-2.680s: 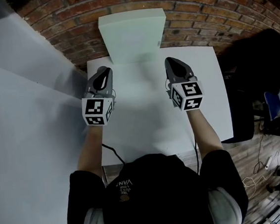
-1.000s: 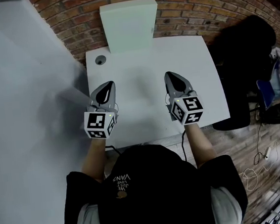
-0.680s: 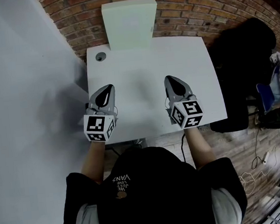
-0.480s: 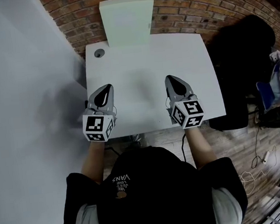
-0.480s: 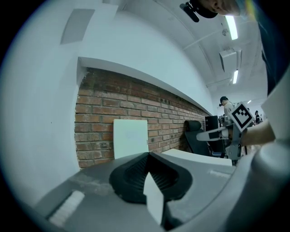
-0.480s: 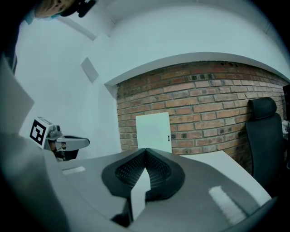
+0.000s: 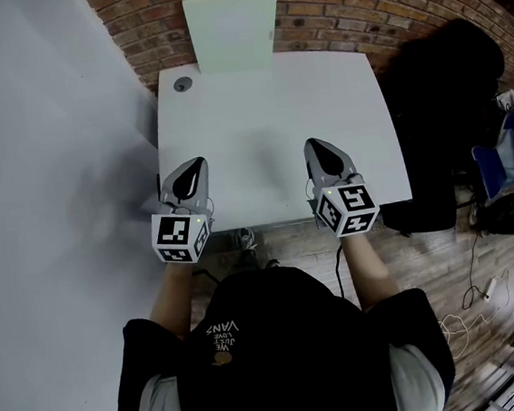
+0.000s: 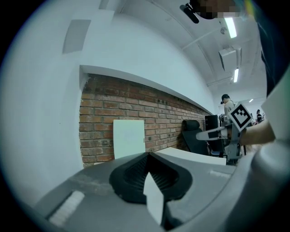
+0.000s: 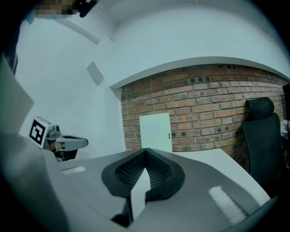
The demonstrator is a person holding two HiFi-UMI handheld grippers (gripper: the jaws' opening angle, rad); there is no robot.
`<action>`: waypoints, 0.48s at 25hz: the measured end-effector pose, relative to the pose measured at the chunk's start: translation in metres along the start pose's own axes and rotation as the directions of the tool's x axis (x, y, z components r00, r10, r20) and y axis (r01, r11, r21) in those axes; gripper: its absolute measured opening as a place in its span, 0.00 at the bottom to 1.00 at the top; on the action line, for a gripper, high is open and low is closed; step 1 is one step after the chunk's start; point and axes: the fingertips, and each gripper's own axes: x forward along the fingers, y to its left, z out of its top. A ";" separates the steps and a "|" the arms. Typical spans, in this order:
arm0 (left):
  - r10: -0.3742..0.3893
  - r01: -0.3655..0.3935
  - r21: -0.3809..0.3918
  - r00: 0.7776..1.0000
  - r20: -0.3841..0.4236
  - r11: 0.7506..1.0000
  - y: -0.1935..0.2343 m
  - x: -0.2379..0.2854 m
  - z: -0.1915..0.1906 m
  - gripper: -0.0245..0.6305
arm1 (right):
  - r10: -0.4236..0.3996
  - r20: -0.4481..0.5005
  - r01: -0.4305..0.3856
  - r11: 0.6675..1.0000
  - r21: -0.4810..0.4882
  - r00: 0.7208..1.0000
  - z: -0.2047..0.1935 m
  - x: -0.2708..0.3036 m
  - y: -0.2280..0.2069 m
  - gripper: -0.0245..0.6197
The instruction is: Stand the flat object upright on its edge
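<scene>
A flat white panel (image 7: 230,28) stands upright at the far edge of the white table (image 7: 265,108), leaning on the brick wall. It also shows in the left gripper view (image 8: 128,138) and the right gripper view (image 9: 155,131). My left gripper (image 7: 195,164) hovers over the table's near left edge, shut, with nothing in it (image 8: 148,155). Level with it on the near right, my right gripper (image 7: 315,145) is shut and empty too (image 9: 145,149). Both point at the panel from well short of it.
A round cable hole (image 7: 182,85) sits in the table's far left corner. A black office chair (image 7: 448,107) stands right of the table. A white wall (image 7: 44,177) runs along the left. Wooden floor with cables (image 7: 468,305) lies at the right.
Both grippers have drawn back from near the panel to the table's front edge, still shut. The panel stays upright against the wall.
</scene>
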 end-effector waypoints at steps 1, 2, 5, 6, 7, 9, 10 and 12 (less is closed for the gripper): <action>0.003 -0.003 -0.002 1.000 -0.001 1.000 -0.002 -0.004 -0.001 0.04 | 0.002 0.000 -0.002 1.000 0.001 1.000 -0.001 -0.003 0.001 0.04; 0.006 -0.006 -0.003 1.000 -0.002 1.000 -0.003 -0.007 -0.003 0.04 | 0.003 0.000 -0.003 1.000 0.001 1.000 -0.003 -0.007 0.002 0.04; 0.009 -0.009 -0.006 1.000 -0.005 1.000 -0.010 -0.014 -0.006 0.04 | 0.008 -0.001 -0.008 1.000 0.002 1.000 -0.007 -0.015 0.004 0.04; 0.010 -0.010 -0.006 1.000 -0.006 1.000 -0.012 -0.017 -0.007 0.04 | 0.008 0.000 -0.008 1.000 0.004 1.000 -0.008 -0.018 0.005 0.04; 0.012 -0.012 -0.006 1.000 -0.009 1.000 -0.014 -0.019 -0.008 0.04 | 0.008 0.000 -0.008 1.000 0.008 1.000 -0.010 -0.021 0.005 0.04; 0.014 -0.014 -0.007 1.000 -0.013 1.000 -0.018 -0.025 -0.010 0.04 | 0.009 -0.002 -0.009 1.000 0.017 1.000 -0.013 -0.026 0.007 0.04; 0.016 -0.016 -0.007 1.000 -0.015 1.000 -0.020 -0.027 -0.011 0.04 | 0.009 -0.004 -0.009 1.000 0.019 1.000 -0.015 -0.029 0.008 0.04; 0.019 -0.019 -0.009 1.000 -0.016 1.000 -0.023 -0.032 -0.012 0.04 | 0.010 -0.009 -0.010 1.000 0.024 1.000 -0.019 -0.033 0.010 0.04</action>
